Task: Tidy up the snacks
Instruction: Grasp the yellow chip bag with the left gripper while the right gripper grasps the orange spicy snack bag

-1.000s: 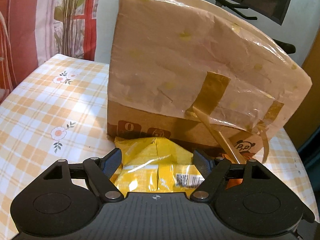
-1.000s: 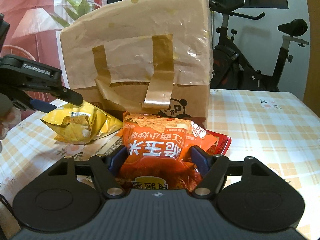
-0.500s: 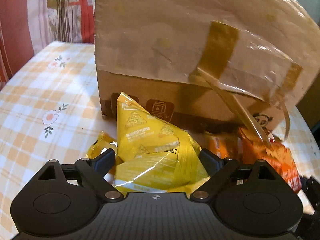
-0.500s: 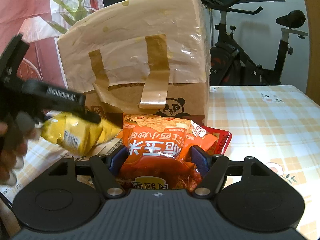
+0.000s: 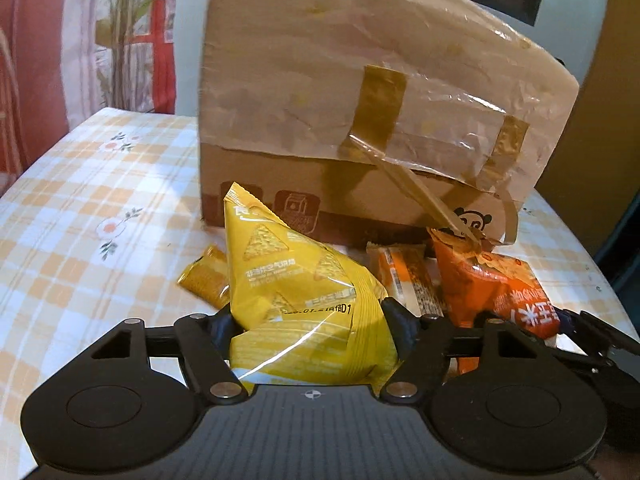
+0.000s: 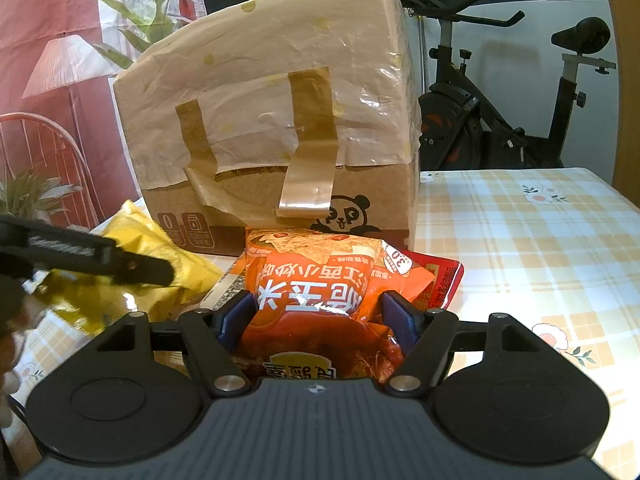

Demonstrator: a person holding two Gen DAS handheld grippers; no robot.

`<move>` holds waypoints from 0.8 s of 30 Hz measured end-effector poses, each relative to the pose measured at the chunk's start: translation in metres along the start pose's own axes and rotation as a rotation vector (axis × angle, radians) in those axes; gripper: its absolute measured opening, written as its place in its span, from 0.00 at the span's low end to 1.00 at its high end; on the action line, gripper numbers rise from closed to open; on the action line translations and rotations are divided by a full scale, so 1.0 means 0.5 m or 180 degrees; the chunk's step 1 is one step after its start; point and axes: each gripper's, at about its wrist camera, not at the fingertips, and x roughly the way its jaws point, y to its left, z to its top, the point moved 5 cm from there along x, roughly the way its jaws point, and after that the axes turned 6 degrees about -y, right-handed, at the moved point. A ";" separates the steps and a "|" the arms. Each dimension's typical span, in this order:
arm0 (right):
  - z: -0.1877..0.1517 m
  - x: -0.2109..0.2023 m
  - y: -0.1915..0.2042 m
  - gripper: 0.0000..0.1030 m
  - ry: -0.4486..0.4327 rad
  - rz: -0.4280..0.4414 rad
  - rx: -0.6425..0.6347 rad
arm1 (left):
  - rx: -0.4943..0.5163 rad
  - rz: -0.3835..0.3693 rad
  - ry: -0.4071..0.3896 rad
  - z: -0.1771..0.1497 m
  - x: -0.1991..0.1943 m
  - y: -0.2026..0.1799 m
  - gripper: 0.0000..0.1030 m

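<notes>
A tall taped cardboard box (image 5: 372,120) stands on the checked tabletop (image 5: 80,216). Before it, the right hand-held gripper (image 6: 318,316) clamps a crinkly orange snack bag (image 6: 316,292), while the left hand-held gripper (image 5: 310,328), jaws closing, straddles a puffy, upright yellow chip bag (image 5: 296,300) just beside small wrapped bars (image 5: 404,276).

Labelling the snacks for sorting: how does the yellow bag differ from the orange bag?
The yellow bag shows triangle chip pictures; the orange bag bears large white characters. Yellow sits between the closing left tool; orange sits in the right tool. Both are glossy, puffy bags before the box.
</notes>
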 end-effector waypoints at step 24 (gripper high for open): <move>-0.005 -0.056 0.026 0.68 0.0144 -0.0004 -0.0224 | -0.0092 0.0049 -0.0144 0.004 -0.051 0.028 0.72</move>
